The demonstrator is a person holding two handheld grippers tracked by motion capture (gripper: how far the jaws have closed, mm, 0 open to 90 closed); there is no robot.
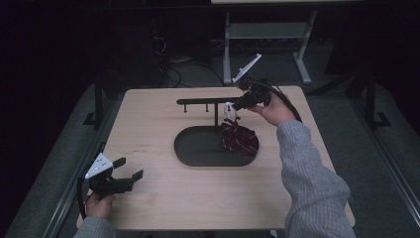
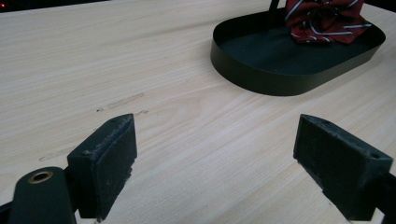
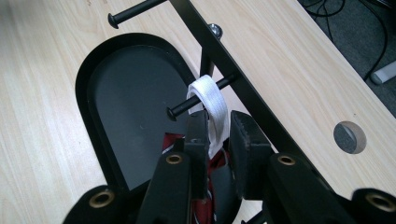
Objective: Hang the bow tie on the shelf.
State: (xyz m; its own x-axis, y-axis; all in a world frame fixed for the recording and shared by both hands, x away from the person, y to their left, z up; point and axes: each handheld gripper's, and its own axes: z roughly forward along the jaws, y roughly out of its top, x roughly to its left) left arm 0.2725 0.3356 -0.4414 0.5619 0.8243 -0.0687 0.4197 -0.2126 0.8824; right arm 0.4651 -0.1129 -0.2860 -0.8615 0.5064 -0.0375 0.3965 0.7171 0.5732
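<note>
The right tool (image 3: 217,135) sits with its jaws narrowly parted around the white strap (image 3: 210,100), looped over a rack peg (image 3: 196,100) above the worktop's far-right part; the red striped bow tie (image 1: 239,138) hangs below into the tray (image 1: 198,148). The left tool (image 2: 215,158) rests wide open, well apart.

Dim room. Light wood surface (image 1: 148,124) with a round cable hole (image 3: 350,137). Grey floor (image 1: 341,129) behind it, cables (image 1: 171,69) trailing, legs of a grey desk frame (image 1: 267,34) at the back.
</note>
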